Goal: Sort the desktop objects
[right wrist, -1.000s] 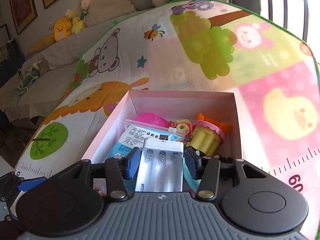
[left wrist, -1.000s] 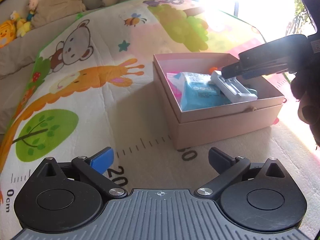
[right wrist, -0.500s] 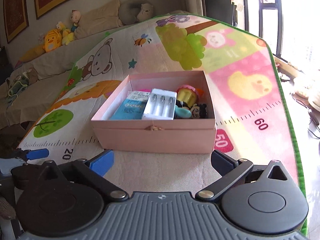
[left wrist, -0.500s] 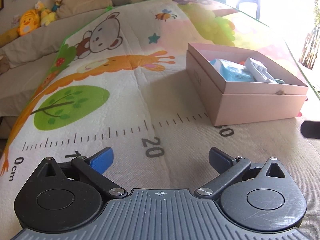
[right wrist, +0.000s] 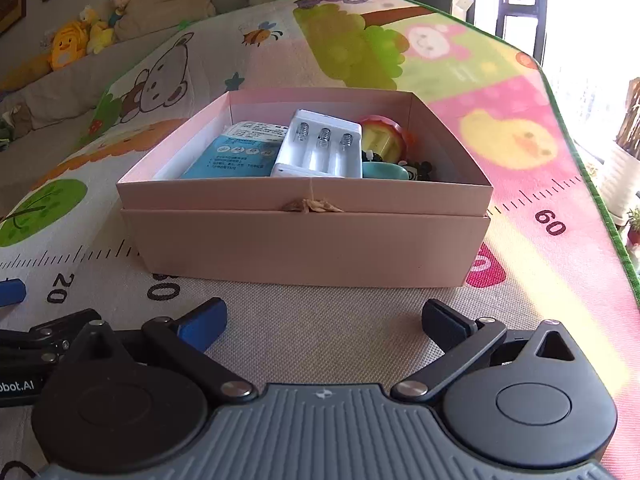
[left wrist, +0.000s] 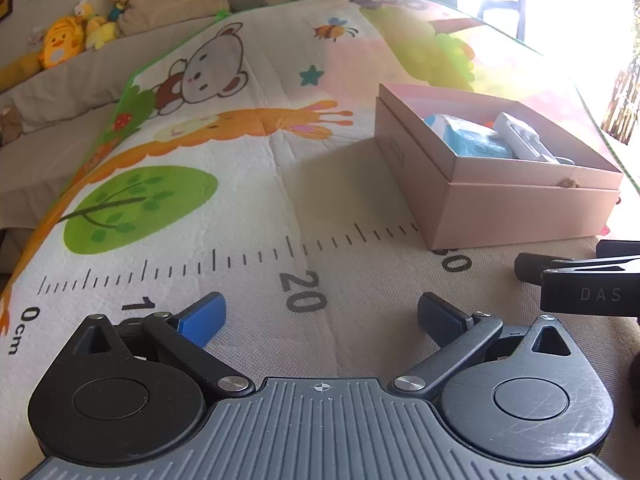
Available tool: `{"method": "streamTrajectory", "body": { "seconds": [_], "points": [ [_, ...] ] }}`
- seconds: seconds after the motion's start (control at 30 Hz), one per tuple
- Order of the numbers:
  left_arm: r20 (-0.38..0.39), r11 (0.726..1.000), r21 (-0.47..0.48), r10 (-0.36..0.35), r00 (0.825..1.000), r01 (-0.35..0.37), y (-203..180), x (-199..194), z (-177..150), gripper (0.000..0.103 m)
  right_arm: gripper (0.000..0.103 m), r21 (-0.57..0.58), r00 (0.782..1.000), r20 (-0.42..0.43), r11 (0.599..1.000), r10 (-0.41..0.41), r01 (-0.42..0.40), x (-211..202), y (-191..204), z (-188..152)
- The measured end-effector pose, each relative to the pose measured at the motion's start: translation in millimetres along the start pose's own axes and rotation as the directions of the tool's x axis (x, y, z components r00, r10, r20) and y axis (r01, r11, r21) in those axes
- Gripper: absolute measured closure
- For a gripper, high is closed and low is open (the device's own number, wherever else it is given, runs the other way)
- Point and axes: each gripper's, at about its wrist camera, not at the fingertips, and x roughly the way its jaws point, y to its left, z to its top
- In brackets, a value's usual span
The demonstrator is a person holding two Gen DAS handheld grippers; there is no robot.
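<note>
A pink cardboard box [right wrist: 304, 244] stands on the play mat, straight ahead of my right gripper [right wrist: 323, 322], which is open, empty and low over the mat in front of it. In the box lie a white battery charger [right wrist: 320, 146], a blue packet [right wrist: 236, 156], a yellow and red toy cup [right wrist: 386, 140] and a teal item [right wrist: 386, 170]. My left gripper [left wrist: 320, 314] is open and empty over the mat near the 20 mark. The box [left wrist: 516, 208] is ahead to its right, with the charger [left wrist: 524, 138] and packet [left wrist: 468, 138] showing inside.
A cartoon play mat [left wrist: 208, 128] with a printed ruler covers the surface. Its green edge [right wrist: 592, 176] drops off at the right. Plush toys [left wrist: 68, 38] and cushions line the back. The right gripper's body [left wrist: 588, 284] shows at the left wrist view's right edge.
My right gripper let go of the white charger in the box, opened and drew back to the mat in front of it. My left gripper moved back and left, away from the box.
</note>
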Motion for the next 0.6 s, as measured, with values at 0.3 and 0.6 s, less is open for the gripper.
{"method": "streamTrajectory", "body": {
  "seconds": [0.3,0.6],
  "points": [
    [0.000,1.000,-0.002,-0.001,1.000,0.001,0.1,-0.5,-0.7,0.000,0.000,0.000,1.000,0.002,1.000,-0.004,0.004,-1.8,4.9,-3.4],
    [0.000,1.000,-0.002,-0.001,1.000,0.001,0.4,-0.1,-0.3,0.000,0.000,0.000,1.000,0.002,1.000,-0.004,0.004,-1.8,5.3,-3.5]
  ]
}}
